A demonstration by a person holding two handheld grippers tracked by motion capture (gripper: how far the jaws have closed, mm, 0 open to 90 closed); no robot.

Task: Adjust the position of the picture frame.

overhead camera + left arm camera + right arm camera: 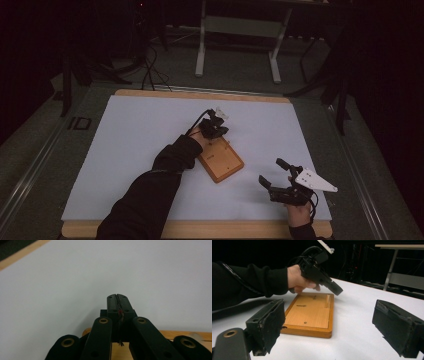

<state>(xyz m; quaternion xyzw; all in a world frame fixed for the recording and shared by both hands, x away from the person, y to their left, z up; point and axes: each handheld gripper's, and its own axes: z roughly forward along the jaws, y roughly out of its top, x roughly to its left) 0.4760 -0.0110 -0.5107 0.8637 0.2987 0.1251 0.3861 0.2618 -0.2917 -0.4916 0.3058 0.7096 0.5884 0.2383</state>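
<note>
A flat wooden board (pixel 221 161) lies in the middle of the white tabletop (pixel 140 145). In the right gripper view the board (pixel 312 312) carries a short upright peg (pixel 327 301), a slot and a small hole. My left gripper (pixel 221 131) hovers over the board's far end with its jaws pressed together, and it appears again as the left gripper (pixel 338 291) pointing down at a slant. Close up, the left gripper (pixel 117 298) has a thin frayed strand in the seam between its jaws; what it is I cannot tell. My right gripper (pixel 273 172) rests near the front right, open wide and holding nothing, and in its own view the right gripper (pixel 332 315) faces the board.
The tabletop has a wooden border (pixel 200 230) along its front edge. Behind the table stands a white metal frame (pixel 237 45), with cables (pixel 150 70) trailing on the dark floor. A dark sleeve (pixel 145 200) reaches in from the bottom.
</note>
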